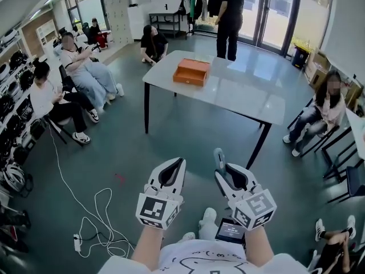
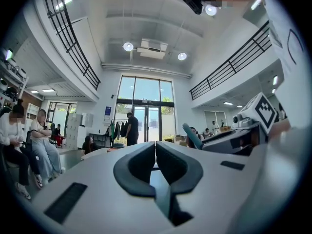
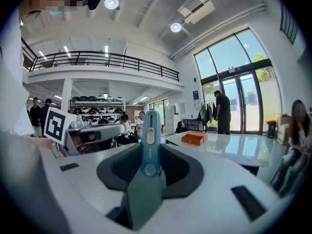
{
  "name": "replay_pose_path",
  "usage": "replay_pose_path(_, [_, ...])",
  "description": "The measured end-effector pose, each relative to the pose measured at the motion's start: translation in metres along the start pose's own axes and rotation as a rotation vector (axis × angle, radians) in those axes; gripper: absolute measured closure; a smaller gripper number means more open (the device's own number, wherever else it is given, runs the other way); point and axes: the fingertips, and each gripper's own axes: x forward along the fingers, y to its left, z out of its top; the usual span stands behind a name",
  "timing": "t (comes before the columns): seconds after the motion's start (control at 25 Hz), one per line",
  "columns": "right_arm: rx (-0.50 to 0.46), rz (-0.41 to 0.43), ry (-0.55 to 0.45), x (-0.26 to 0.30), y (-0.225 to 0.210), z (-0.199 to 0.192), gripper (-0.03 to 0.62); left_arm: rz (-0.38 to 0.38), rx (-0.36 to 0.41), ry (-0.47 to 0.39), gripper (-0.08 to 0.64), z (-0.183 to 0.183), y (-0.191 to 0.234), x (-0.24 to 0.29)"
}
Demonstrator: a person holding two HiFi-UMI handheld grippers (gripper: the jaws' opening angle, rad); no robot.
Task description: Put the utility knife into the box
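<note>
We hold both grippers low in front of us, side by side and well short of the table (image 1: 239, 93).

Right gripper (image 1: 227, 173): its jaws are clamped on the utility knife (image 1: 218, 156). In the right gripper view the blue knife (image 3: 149, 140) stands upright between the dark pads, with its upper end rising clear above the jaw tips (the slider button faces the camera).

Left gripper (image 1: 175, 164): in the left gripper view its jaws (image 2: 155, 152) are closed tip to tip, with nothing between them. From that view we also see the right gripper (image 2: 243, 130) just beside it, the knife (image 2: 192, 135) sticking out of its front.

The box (image 1: 192, 72), orange and open-topped, sits on the far half of the white table, near the left edge as the head view shows it. The knife is well apart from it. In the right gripper view the box (image 3: 195, 138) appears to the right of the knife, on the tabletop (image 3: 239, 147).

Surroundings: several people sit along the left wall, one stands beyond the table by the glass doors, one sits at the right. A white cable (image 1: 85, 210) lies looped on the floor at our left.
</note>
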Motion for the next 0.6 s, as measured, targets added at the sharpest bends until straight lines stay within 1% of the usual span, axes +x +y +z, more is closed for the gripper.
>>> replay_pose_path(0.28, [0.012, 0.017, -0.003, 0.027, -0.019, 0.004, 0.46, 0.019, 0.006, 0.005, 0.545, -0.002, 0.019, 0.022])
replay_pose_path(0.6, [0.004, 0.055, -0.018, 0.074, -0.066, 0.017, 0.46, 0.042, 0.014, 0.005, 0.545, -0.006, 0.044, 0.082])
